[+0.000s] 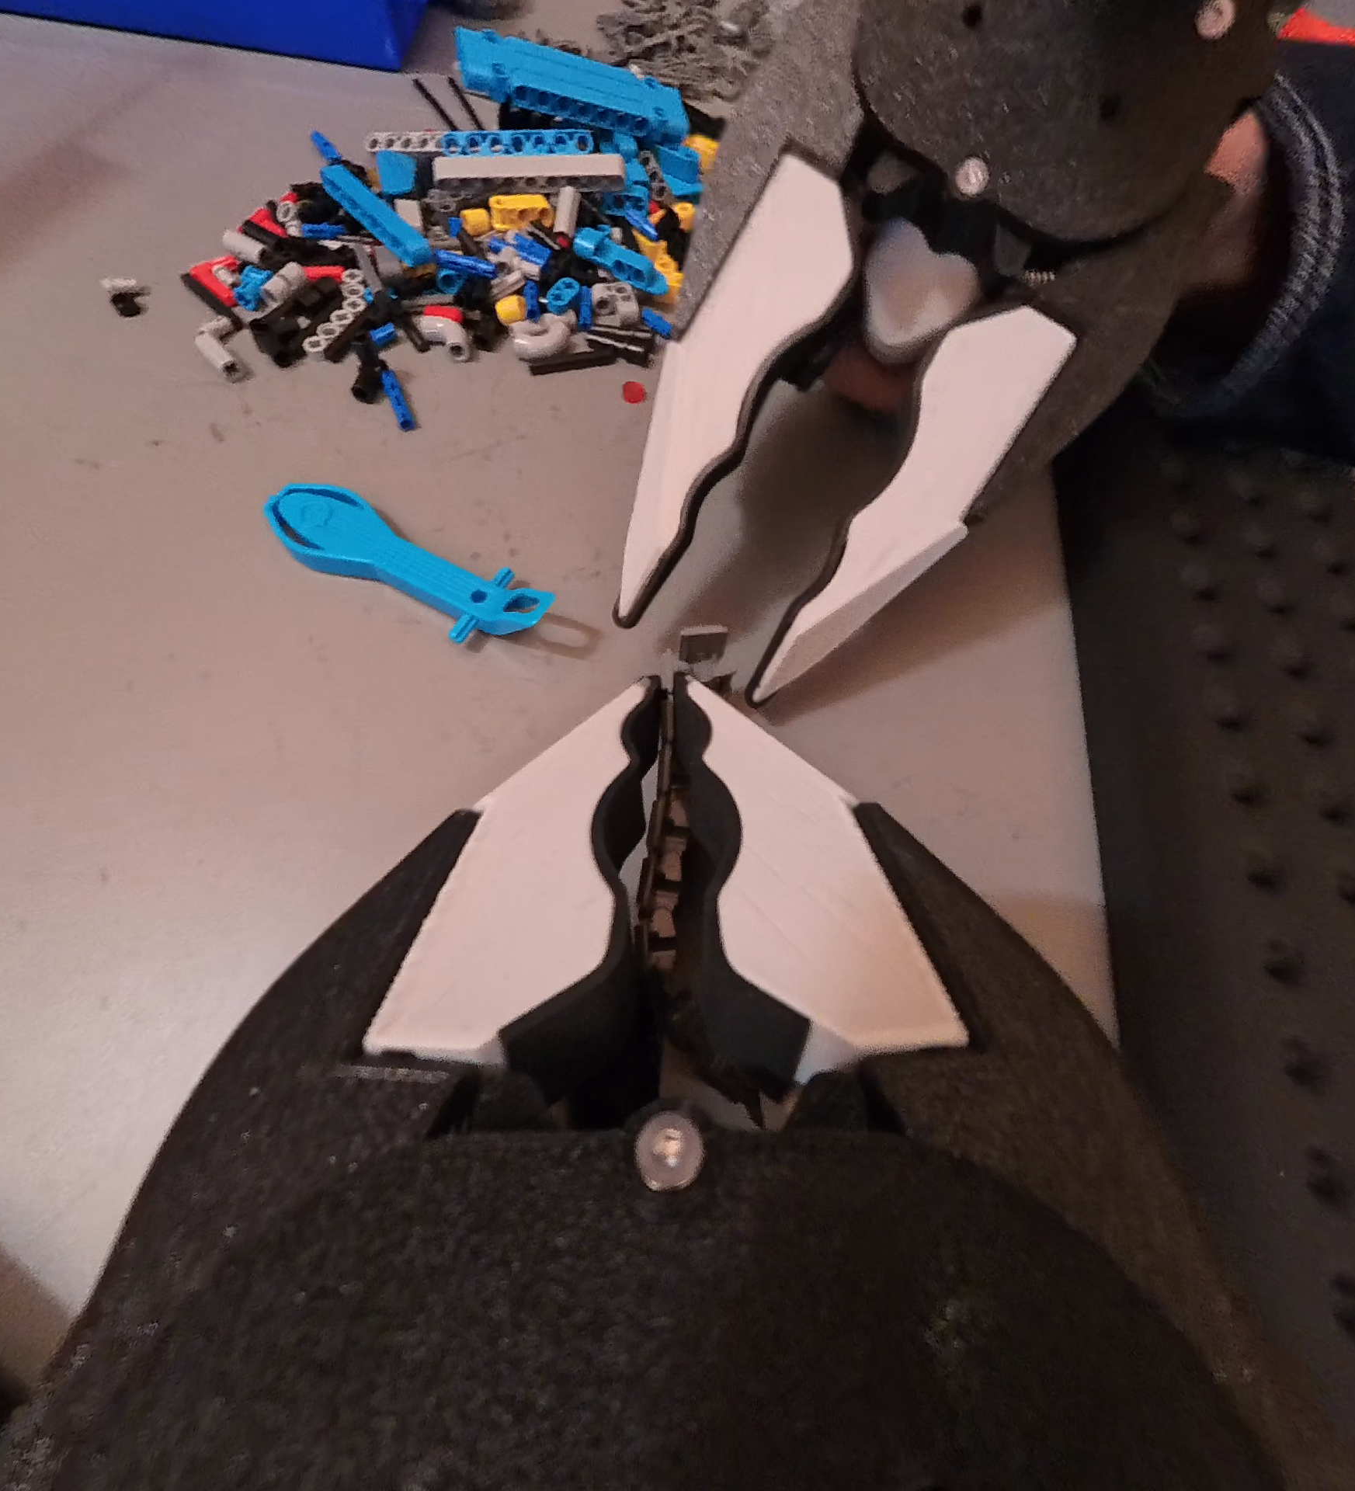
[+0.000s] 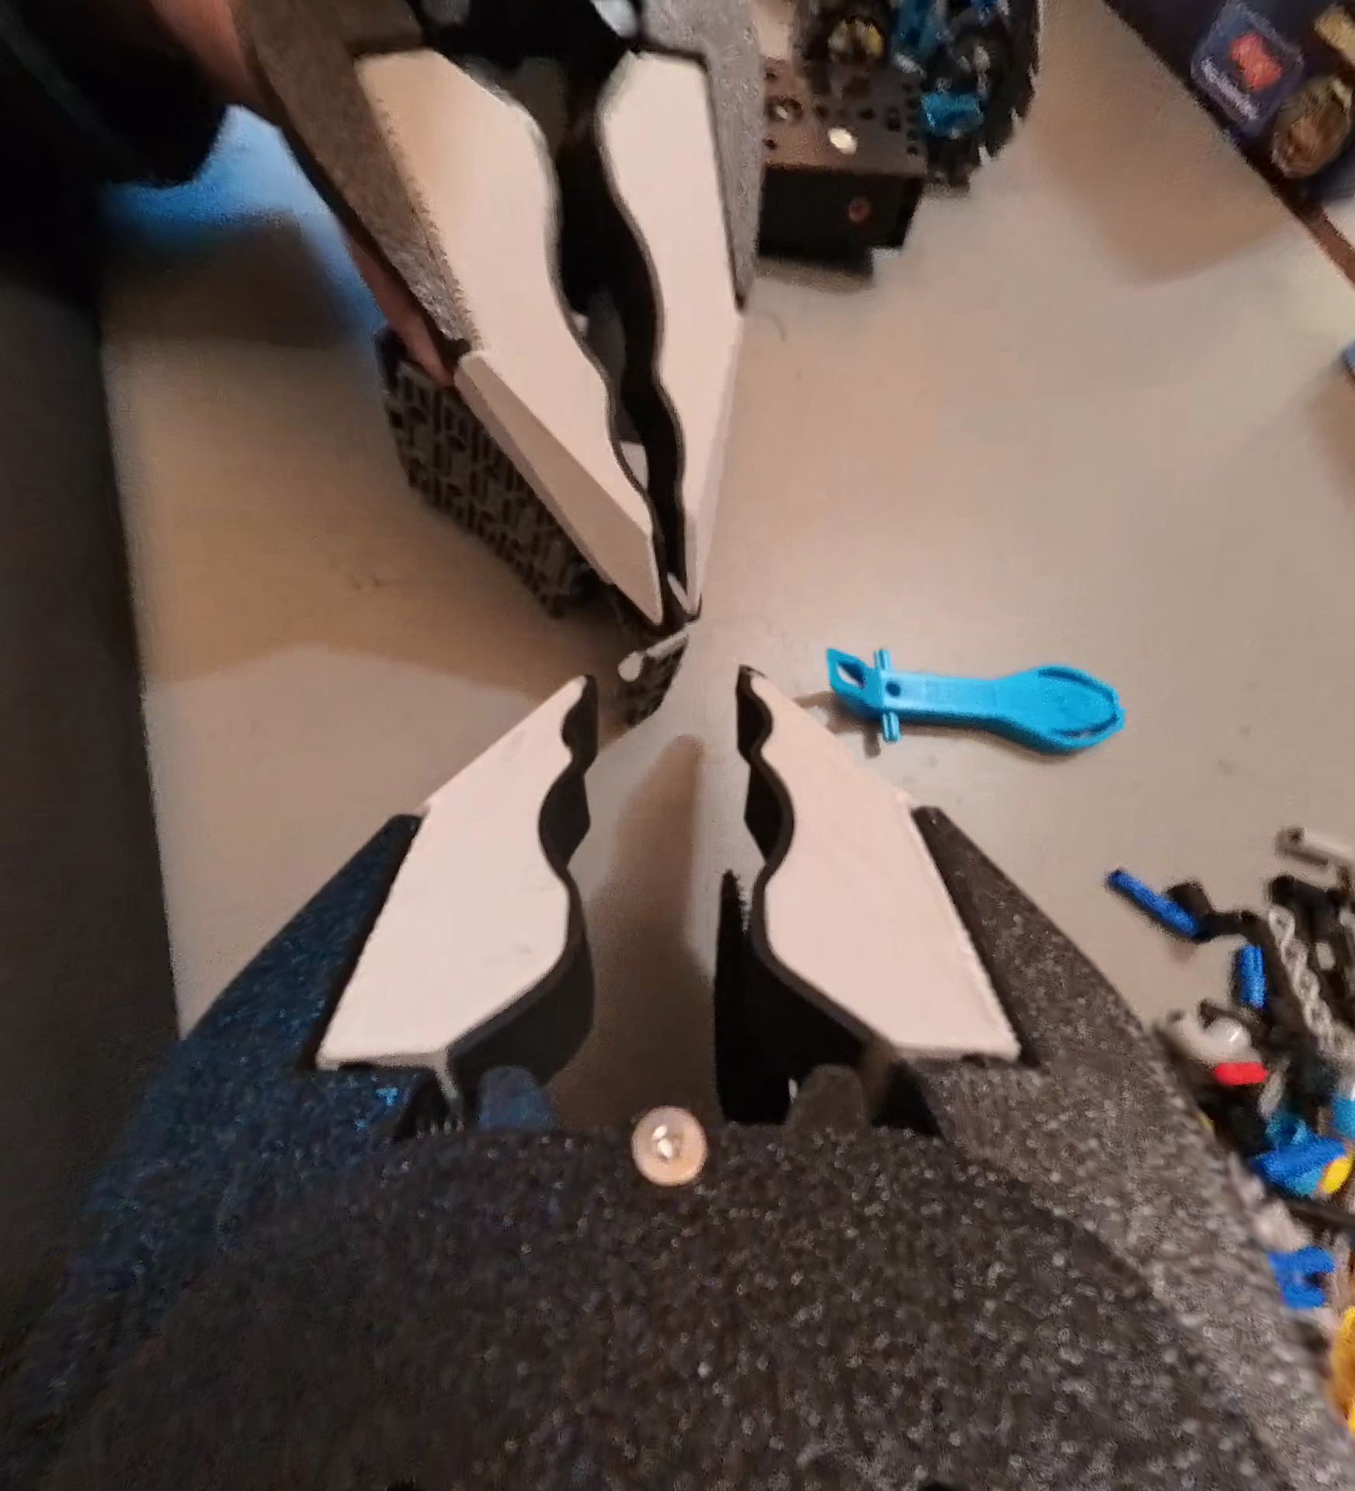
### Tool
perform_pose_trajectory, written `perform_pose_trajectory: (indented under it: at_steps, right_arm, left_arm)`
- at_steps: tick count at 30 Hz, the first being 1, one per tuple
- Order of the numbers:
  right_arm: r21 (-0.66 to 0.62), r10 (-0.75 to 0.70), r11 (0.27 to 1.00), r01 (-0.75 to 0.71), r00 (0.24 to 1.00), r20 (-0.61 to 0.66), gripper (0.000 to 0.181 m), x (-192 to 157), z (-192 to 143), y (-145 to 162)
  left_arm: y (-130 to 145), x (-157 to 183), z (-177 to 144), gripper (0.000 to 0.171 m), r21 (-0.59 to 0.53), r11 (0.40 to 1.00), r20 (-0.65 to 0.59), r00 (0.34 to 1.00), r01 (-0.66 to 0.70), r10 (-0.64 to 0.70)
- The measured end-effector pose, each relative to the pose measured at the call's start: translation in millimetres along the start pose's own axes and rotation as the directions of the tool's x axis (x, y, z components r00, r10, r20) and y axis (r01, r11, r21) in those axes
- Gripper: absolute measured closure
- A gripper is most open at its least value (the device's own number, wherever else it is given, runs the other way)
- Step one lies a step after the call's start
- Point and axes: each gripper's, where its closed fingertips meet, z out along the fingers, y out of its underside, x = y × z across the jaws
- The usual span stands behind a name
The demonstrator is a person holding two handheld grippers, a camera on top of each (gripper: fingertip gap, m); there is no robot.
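My left gripper is shut on a flat black latticed building-set piece held edge-on between its white fingers. A small grey part sticks out at the tip. In the right wrist view the left gripper comes in from above with the black latticed piece behind it. My right gripper is open and empty, its tips on either side of the piece's protruding end. It also shows in the left wrist view. A blue spoon-shaped separator tool lies on the grey table close by.
A pile of blue, black, grey, yellow and red building-set parts lies on the table. A blue bin stands at the far edge. A black perforated board runs beside the table. A black block stands farther off. My left and right fingertips are right by each other. The black block is about 20 centimetres from both grippers' fingertips.
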Motion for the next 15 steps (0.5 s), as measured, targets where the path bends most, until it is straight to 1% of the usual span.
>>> perform_pose_trajectory:
  at_steps: [2,3,5,8,9,12,14,15]
  right_arm:
    - [0.033,-0.051,0.998,0.049,0.997,0.056,0.152,-4,-3,-6]
    - [0.040,-0.069,0.997,0.065,0.992,0.104,0.153,-9,-4,-7]
    - [0.024,-0.088,0.996,0.085,0.983,0.163,0.155,-15,-4,-3]
    - [-0.021,-0.091,0.995,0.097,0.973,0.212,0.170,-20,-6,4]
    - [-0.010,-0.087,0.996,0.091,0.972,0.220,0.170,-22,-7,3]
    - [0.020,-0.100,0.995,0.098,0.979,0.176,0.166,-22,-8,-3]
    - [0.042,-0.163,0.986,0.159,0.982,0.100,0.168,-12,-11,-8]
    - [0.054,-0.195,0.980,0.191,0.976,0.092,0.166,-10,-13,-11]
  left_arm:
    - [1,6,0,0.171,-0.003,0.999,-0.035,0.999,-0.033,0.033]
    - [1,9,0,0.171,-0.004,0.999,-0.048,0.998,-0.043,0.043]
    - [1,11,0,0.171,-0.004,0.999,-0.068,0.996,-0.050,0.050]
    - [2,6,-1,0.170,-0.004,0.999,-0.055,0.998,-0.039,0.038]
    - [2,3,-2,0.170,-0.004,0.999,-0.040,0.999,-0.034,0.034]
    - [2,-1,-3,0.171,-0.003,1.000,-0.034,0.999,-0.016,0.016]
    - [2,0,-3,0.170,-0.003,1.000,-0.046,0.999,-0.013,0.013]
    - [2,1,-3,0.170,-0.003,1.000,-0.058,0.998,-0.012,0.011]
